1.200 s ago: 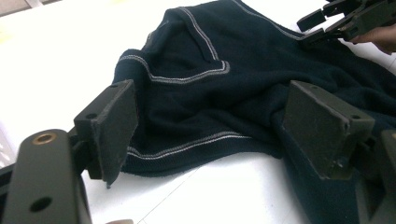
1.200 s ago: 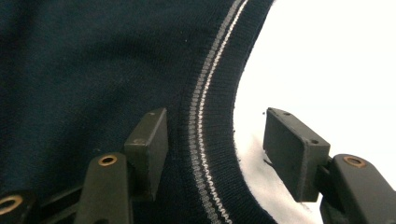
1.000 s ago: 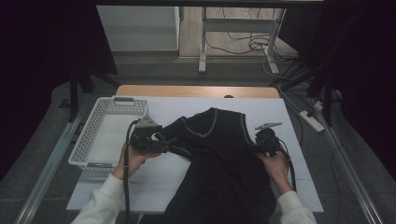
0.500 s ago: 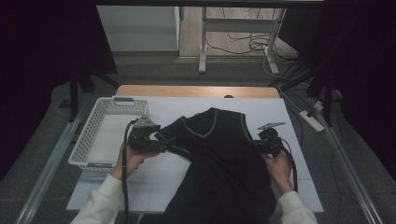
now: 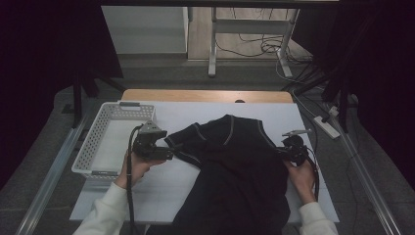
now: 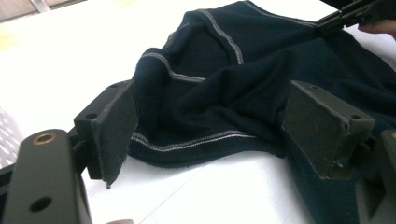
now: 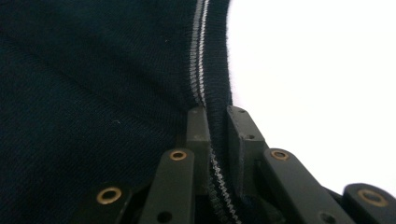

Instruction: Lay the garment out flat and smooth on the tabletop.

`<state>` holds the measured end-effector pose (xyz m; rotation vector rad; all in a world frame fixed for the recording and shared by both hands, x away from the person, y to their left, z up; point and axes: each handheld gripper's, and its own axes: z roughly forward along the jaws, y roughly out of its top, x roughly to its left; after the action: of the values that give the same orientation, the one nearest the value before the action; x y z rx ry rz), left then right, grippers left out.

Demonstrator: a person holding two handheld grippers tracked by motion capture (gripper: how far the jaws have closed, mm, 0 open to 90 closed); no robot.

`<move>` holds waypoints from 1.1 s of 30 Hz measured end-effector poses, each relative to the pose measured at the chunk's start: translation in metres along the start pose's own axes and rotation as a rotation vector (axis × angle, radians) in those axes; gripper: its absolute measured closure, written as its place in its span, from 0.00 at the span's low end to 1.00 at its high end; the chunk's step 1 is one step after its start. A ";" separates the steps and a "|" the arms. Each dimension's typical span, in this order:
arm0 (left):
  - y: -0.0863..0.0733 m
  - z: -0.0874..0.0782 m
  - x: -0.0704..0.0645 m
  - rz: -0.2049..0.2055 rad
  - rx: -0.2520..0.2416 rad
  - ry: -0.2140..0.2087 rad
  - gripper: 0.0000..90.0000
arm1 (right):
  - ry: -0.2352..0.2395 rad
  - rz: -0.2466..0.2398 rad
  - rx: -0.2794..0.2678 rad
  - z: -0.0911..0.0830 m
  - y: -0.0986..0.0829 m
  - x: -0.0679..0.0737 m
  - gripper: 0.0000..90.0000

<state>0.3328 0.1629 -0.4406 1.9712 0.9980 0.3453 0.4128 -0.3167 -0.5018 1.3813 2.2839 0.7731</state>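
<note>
While the dark navy sleeveless sweater (image 5: 235,171) lies spread across the white table (image 5: 171,181), both hand-held tools sit at its upper corners. Its V-neck, trimmed with a pale stripe, points toward the far edge of the table, and its lower hem hangs over the near edge between the person's sleeves.

At the sweater's left armhole, the left gripper (image 5: 169,152) is held low by the person's left hand (image 5: 134,166). Its jaws stand wide apart: in the left gripper view, the two black pads (image 6: 114,130) flank a bunched fold of the sweater (image 6: 233,93) with clear gaps on either side, so nothing is pinched. The ribbed, striped armhole edge lies on the table just ahead of that opening.

At the sweater's right edge, the right gripper (image 5: 288,152) is held by the person's right hand (image 5: 303,176). The right gripper view shows its jaws pressed together on the sweater's ribbed border (image 7: 210,93), with the pale double stripe running straight up out of the narrow slot between them.

Left of the sweater, beyond the left gripper, a white slatted basket (image 5: 98,142) rests on the table, well apart from the fabric. A cable trails from each gripper back toward the person.
</note>
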 end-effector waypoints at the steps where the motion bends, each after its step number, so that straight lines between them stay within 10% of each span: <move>1: 0.000 0.000 0.000 0.001 0.000 0.000 0.21 | -0.002 0.012 -0.005 -0.002 -0.001 -0.003 0.88; 25: 0.000 0.001 0.001 0.000 0.005 0.002 0.21 | -0.050 0.068 -0.025 -0.024 -0.020 -0.028 0.90; 33: 0.001 0.004 -0.002 0.007 0.010 -0.001 0.21 | -0.034 0.060 -0.131 -0.039 -0.020 -0.021 0.55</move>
<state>0.3343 0.1585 -0.4422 1.9837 0.9944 0.3443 0.3868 -0.3530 -0.4828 1.3976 2.1344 0.8936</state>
